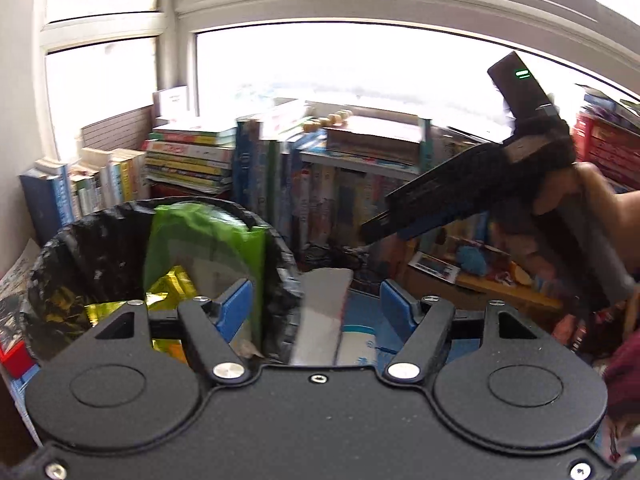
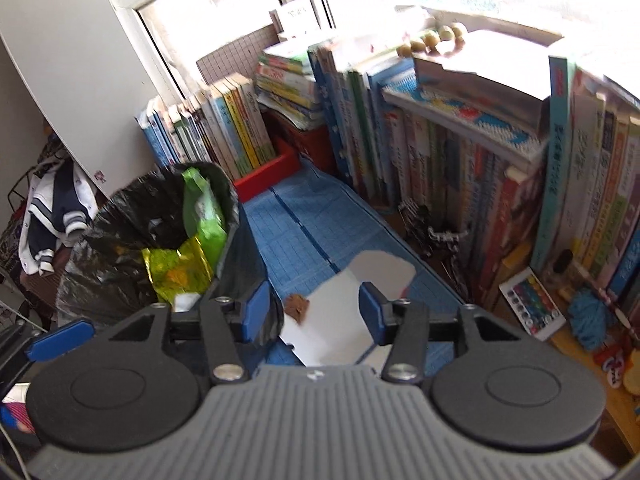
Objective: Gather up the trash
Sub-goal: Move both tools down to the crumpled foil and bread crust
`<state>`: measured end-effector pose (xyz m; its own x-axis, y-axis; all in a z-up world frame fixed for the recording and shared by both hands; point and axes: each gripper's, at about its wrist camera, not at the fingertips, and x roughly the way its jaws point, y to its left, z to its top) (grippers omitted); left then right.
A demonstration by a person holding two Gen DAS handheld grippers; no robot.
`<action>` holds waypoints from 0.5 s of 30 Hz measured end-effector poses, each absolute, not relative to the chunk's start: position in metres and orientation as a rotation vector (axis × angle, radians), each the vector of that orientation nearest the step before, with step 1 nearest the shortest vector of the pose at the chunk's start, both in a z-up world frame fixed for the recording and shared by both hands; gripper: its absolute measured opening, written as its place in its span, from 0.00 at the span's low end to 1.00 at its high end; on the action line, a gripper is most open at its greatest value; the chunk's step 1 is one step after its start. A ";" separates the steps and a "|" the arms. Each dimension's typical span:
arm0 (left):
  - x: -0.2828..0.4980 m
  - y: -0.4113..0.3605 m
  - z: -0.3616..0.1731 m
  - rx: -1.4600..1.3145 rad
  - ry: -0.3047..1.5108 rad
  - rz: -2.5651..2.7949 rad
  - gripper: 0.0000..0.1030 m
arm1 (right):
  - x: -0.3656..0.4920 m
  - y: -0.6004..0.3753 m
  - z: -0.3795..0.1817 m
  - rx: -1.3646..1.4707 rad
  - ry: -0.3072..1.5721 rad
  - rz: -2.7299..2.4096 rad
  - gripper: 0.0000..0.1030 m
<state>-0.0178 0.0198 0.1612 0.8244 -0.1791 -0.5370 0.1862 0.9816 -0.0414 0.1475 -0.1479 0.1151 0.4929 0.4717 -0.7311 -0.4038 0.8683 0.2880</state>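
Plainly, white torn-edged paper scrap (image 2: 344,312) — flat, blurred

Bin liner (image 2: 120,216) black, glossy. Pouch (image 2: 206,216) bright green. Foil wrapper (image 2: 176,268) gold-yellow w/ orange patch. Mat (image 2: 320,236) blue, fine grid. Paper (image 2: 340,312) white. Scrap (image 2: 297,307) brown. Pads (image 2: 256,312) blue.

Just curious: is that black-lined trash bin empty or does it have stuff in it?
Not empty: the black-lined trash bin holds a green packet standing upright and a crumpled gold foil wrapper.

white paper scrap (image 2: 344,312) on blue mat, green wrapper (image 2: 204,216) upright in black-lined bin (image 2: 120,248)
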 end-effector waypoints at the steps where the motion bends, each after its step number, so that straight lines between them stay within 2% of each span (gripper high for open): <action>1: -0.021 0.014 0.160 0.022 0.572 -0.220 0.66 | 0.147 -0.148 0.109 0.070 0.928 0.525 0.64; 15: -0.030 -0.040 0.092 0.105 0.738 -0.367 0.57 | 0.138 -0.158 0.019 -0.014 1.176 0.434 0.70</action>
